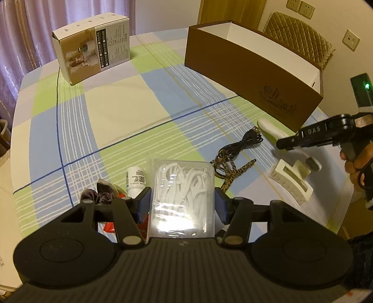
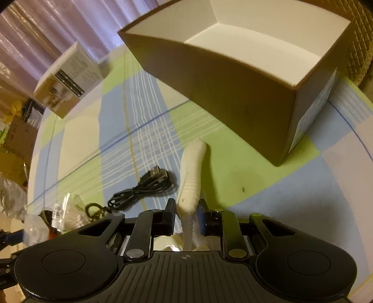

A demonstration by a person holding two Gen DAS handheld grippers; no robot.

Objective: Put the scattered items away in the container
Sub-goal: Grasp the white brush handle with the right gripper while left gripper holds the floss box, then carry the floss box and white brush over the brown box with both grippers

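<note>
My left gripper [image 1: 181,205] sits low in the left wrist view, its blue-padded jaws clenched on a clear plastic box of white floss picks [image 1: 183,193], which fills the lower centre of that frame, held level above the cloth. My right gripper [image 2: 186,218] is tilted a little, so the table leans in its own view; its jaws are clamped on the near end of a cream ribbed handle [image 2: 192,177], which runs up the middle of the frame toward the brown container [image 2: 223,93]. In the left wrist view the same right gripper [image 1: 291,142] comes in from the right edge, with the person's hand [image 1: 356,165] wrapped round its grip.

The container stands open in the upper right of both views, white inside, with nothing that I can see in it. On the checked tablecloth [image 1: 105,111], blue, green and cream, lie a coiled black USB cable [image 2: 142,188] just left of the handle, a leopard-print strap [image 1: 229,170], a cream hair claw [image 1: 291,181] at the right, a small white bottle [image 1: 135,181] and a dark scrunchie [image 1: 102,193] at the lower left. A printed carton [image 1: 93,51] stands in the upper left, before pale purple curtains [image 1: 35,28]. A quilted chair back [image 1: 298,39] and wall sockets [image 1: 300,8] show in the upper right.
</note>
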